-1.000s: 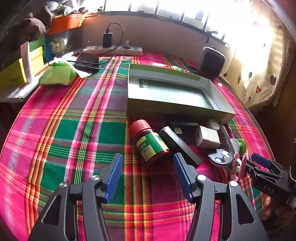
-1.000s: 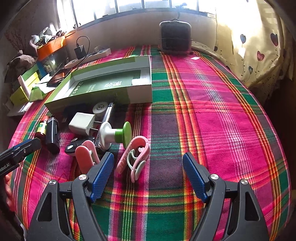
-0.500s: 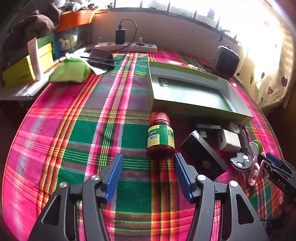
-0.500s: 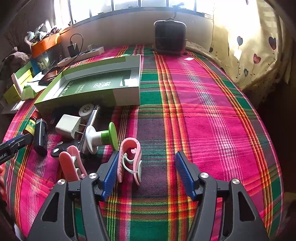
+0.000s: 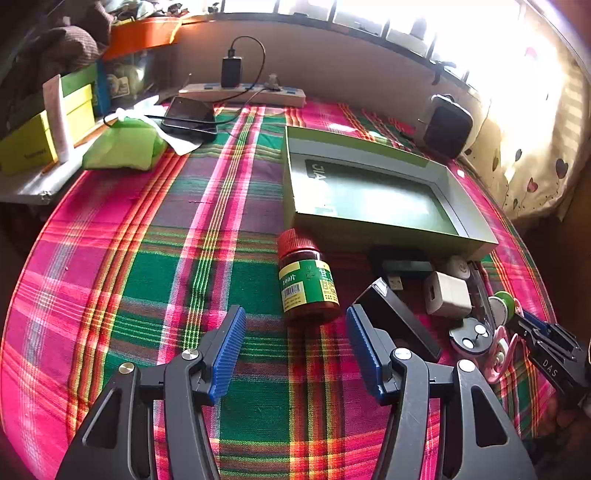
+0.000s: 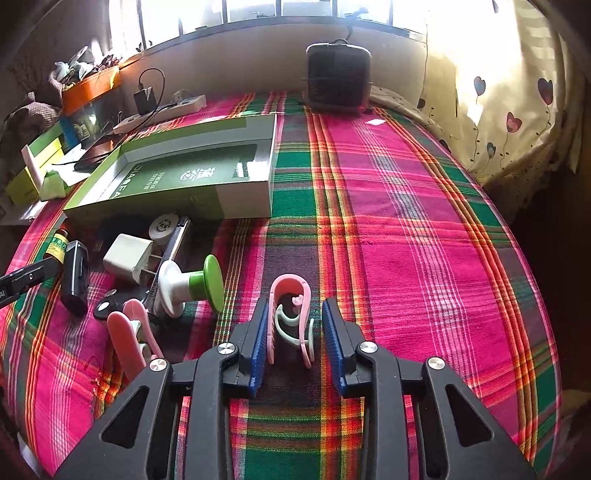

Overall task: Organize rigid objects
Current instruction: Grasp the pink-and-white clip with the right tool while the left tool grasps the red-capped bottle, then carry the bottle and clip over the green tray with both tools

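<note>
A plaid cloth (image 6: 406, 221) in pink, green and red covers the table. Behind the table runs a low wall (image 5: 332, 70) under a row of bright windows (image 6: 258, 11) that throw glare across the cloth. A cream curtain (image 6: 517, 110) with heart prints hangs to the table's right. A power strip (image 5: 243, 94) lies at the wall's foot, beside cluttered boxes (image 5: 37, 144) on the left.

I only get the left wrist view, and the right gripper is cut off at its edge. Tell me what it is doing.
Observer: The right gripper straddles a pink clip, and its jaws are closing.
Operator: Say whether it grips.
Observer: Not yet. Its right pad stands clear of the clip.
Operator: Report anything crowding it.
Observer: A second clip lies apart, on its left.
</note>
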Motion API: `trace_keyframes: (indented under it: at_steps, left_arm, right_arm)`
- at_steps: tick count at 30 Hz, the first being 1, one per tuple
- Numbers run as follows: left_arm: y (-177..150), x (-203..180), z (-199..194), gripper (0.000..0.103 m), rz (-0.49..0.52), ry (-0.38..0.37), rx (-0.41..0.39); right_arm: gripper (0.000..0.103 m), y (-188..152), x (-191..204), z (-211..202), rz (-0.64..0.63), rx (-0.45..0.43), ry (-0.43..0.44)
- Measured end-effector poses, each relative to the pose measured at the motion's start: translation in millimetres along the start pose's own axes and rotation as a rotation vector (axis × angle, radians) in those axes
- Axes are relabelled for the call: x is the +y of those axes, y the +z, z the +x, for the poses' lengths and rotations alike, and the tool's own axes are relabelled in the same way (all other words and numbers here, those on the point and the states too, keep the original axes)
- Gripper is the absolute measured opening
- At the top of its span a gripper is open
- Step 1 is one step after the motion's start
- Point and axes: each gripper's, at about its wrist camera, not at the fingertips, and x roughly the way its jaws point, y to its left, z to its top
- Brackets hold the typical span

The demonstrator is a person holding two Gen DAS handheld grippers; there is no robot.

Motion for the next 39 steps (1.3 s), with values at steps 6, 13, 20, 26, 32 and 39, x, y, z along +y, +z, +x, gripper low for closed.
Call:
trace_keyframes:
  at_steps: [6,13,20,26,32,39]
  left_arm:
    - [9.8,-0.3,2.0,0.056,-0.002,0.027,-0.016]
    - [18.4,1.6,14.6,0.056,0.007,0.049,-0.003]
    - [21.1,4.5,22.0,0.056,0.014,0.064,0.004]
    - [22.8,6.8,23.7,0.055,0.03,0.071,0.0]
    - [23.7,7.5,24.0,0.046,0.044,0.084,-0.002]
    - [23.7,10.0,22.9,0.031,0.037,0.091,-0.007]
  right_arm:
    - [0.024,1.3,-0.4,1.4,0.0,-0.002,0.012]
    - [0.024,4.4,-0.8,4.0,-0.003,-0.001,0.014]
    - [0.024,7.4,-2.6,5.8,-0.002,0.001,0.013]
    - [0.024,9.8,-2.5,7.7,-0.006,0.003,0.013]
    - [0.024,12.4,-2.4,10.5,-0.005,0.003,0.014]
    - [0.024,12.6,-2.7,11.2,-0.005,0.003,0.014]
